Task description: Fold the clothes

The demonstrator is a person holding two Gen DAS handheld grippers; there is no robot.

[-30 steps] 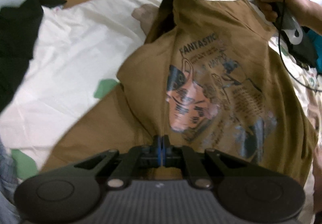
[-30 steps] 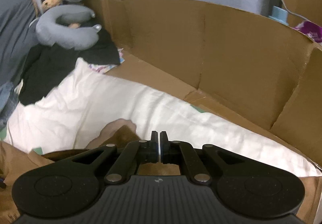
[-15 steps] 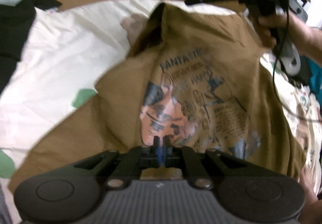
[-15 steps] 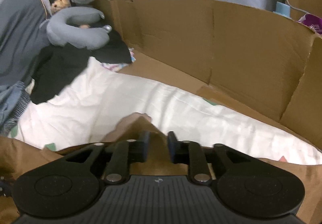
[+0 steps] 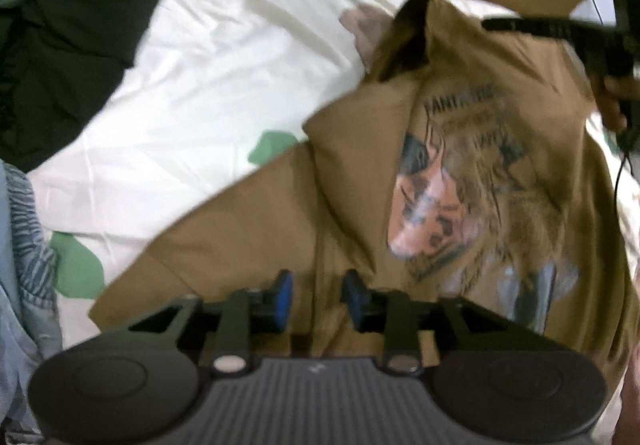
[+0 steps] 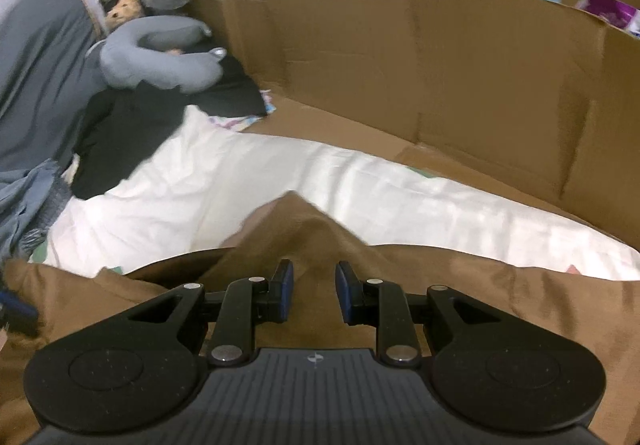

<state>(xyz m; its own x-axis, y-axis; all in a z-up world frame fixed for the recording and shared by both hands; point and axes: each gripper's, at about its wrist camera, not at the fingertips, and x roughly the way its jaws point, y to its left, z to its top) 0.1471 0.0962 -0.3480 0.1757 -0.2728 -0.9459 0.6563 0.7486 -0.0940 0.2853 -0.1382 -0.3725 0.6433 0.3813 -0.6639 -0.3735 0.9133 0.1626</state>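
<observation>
On creased white sheet (image 5: 192, 93): soft brown T-shirt (image 5: 460, 173).

The brown printed T-shirt (image 5: 460, 173) lies on a white bedsheet (image 5: 208, 85); a black garment (image 5: 68, 57) sits left, and a brown cardboard wall (image 6: 420, 65) stands behind the sheet.
</observation>
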